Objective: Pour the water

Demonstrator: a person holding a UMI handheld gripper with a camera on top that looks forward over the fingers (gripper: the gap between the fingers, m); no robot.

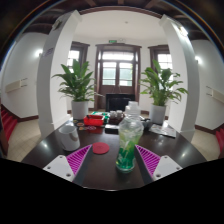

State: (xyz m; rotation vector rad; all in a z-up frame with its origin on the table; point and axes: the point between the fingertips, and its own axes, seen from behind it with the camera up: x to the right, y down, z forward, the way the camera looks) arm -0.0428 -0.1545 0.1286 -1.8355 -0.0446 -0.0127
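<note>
A clear plastic bottle with a green label stands on a dark table between the open gripper fingers. The label's writing is unreadable. A red coaster lies nearby.

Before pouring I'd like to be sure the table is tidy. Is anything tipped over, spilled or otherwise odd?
Nothing stands out. The clear bottle stands upright between the open tongs, with a gap at each side. The red coaster lies flat on the dark table, and no spilled water shows.
</note>
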